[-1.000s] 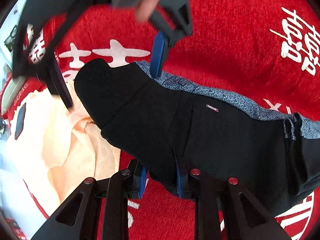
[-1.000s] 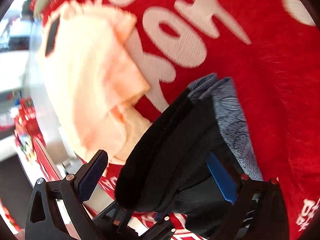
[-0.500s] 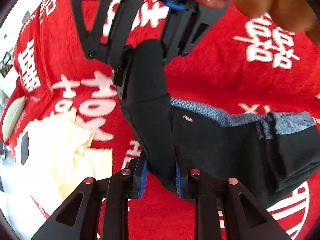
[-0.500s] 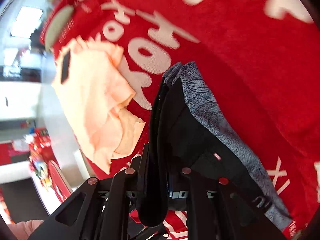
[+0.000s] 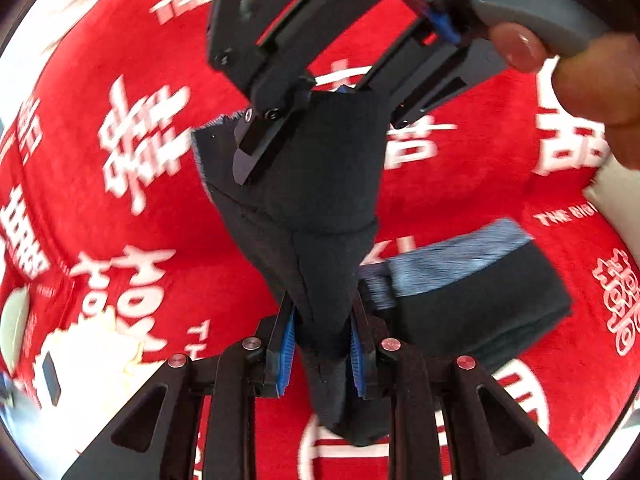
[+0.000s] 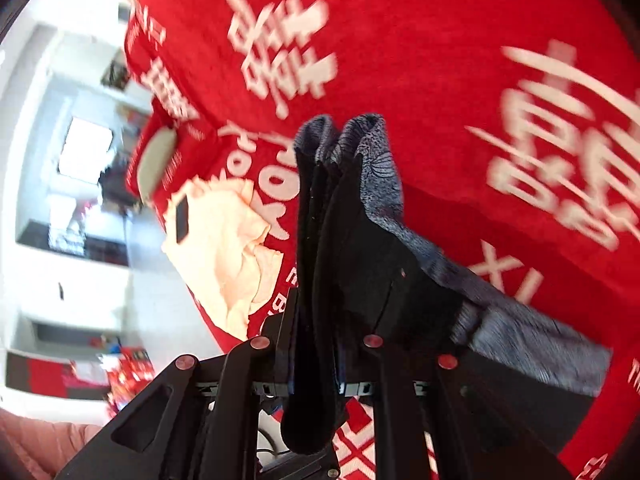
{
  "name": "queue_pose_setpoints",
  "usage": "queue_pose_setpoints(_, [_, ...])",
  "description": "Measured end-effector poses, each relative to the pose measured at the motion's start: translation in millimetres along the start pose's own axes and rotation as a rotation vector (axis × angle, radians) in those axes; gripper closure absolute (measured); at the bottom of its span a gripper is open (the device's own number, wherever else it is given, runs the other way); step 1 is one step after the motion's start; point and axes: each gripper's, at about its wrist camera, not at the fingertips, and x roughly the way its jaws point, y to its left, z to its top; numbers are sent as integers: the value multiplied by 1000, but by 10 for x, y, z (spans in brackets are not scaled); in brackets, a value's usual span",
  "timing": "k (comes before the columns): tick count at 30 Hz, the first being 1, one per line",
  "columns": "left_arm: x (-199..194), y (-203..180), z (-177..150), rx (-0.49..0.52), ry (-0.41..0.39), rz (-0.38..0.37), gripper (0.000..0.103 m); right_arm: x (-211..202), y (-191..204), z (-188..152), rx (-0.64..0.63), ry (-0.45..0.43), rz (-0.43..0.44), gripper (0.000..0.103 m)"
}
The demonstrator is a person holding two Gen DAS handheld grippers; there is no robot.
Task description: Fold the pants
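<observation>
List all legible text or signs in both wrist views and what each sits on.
"THE BIG": white print on the red cloth, right side of the left wrist view; cut off after that.
"XI": white print on the red cloth, right wrist view.
Large white Chinese characters across the cloth: visible in both views, too blurred to transcribe.
Small tag on the pants: too small to read.
Left gripper, right gripper: no markings.

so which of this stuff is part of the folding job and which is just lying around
In the job:
- black pants with grey patterned waistband
- left tool, shut on them
- right tool, shut on them

Lying about:
- crumpled peach cloth
- red blanket with white lettering underneath
</observation>
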Motion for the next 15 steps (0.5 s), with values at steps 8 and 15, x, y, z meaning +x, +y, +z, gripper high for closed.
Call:
queue_pose_setpoints(8, [-143,-936,144,201,-11,-74,78,-845,-833,-723,163,-190,92,88])
queue_pose_setpoints(15, [94,-1730,-23,393,69,-104,78,-1054,-1733,-1414,329,-271,125,88])
